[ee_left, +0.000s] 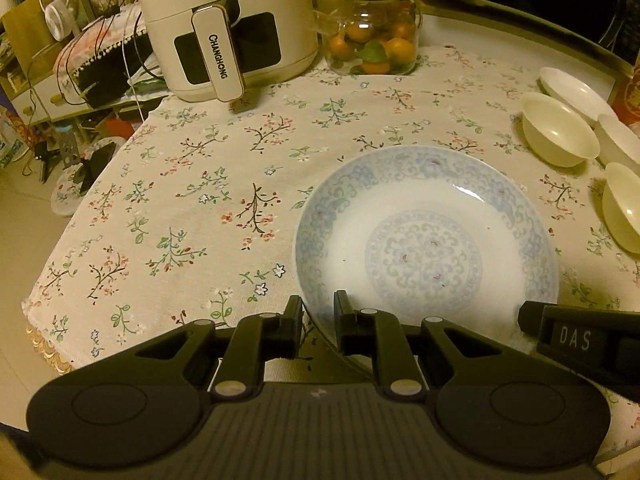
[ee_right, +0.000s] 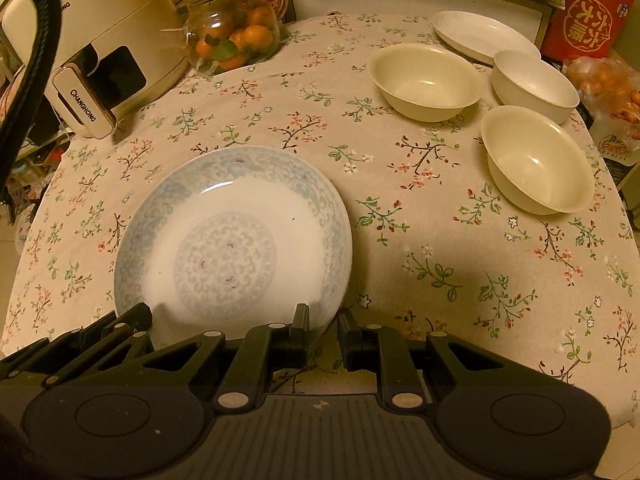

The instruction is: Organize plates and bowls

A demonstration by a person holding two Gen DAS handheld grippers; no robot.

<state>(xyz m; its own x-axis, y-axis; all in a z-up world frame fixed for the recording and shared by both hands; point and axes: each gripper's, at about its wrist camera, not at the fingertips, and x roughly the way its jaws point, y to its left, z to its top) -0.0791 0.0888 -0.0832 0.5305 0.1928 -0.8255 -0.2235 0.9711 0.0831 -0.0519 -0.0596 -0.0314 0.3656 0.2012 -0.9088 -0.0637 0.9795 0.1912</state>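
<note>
both of my hand-held grippers sit at the near rim of the patterned plate [ee_left: 426, 236], and i take that plate as my landmark. left hand-held gripper [ee_left: 318, 312] has its jaws nearly closed across the plate's near-left rim, one finger outside and one inside, so i judge it pinched on the edge; right hand-held gripper [ee_right: 323, 326] does the same at the near-right rim. whether the pads truly press the rim or the plate has left the counter [ee_right: 420, 240] i cannot tell, since the contact is hidden under the fingers. beyond the plate and to its right stand three cream bowls, separate and unstacked: one bowl [ee_right: 426, 80] farthest left, another [ee_right: 534, 84] behind, a third [ee_right: 538, 158] nearest. a white plate [ee_right: 484, 34] lies behind them, alone. so i judge the sorting barely begun: nothing nested, nothing stacked. far from the plate, the air fryer [ee_left: 224, 24] and fruit jar [ee_left: 372, 36] are cut off at the top, and the counter's right edge runs out of frame.
</note>
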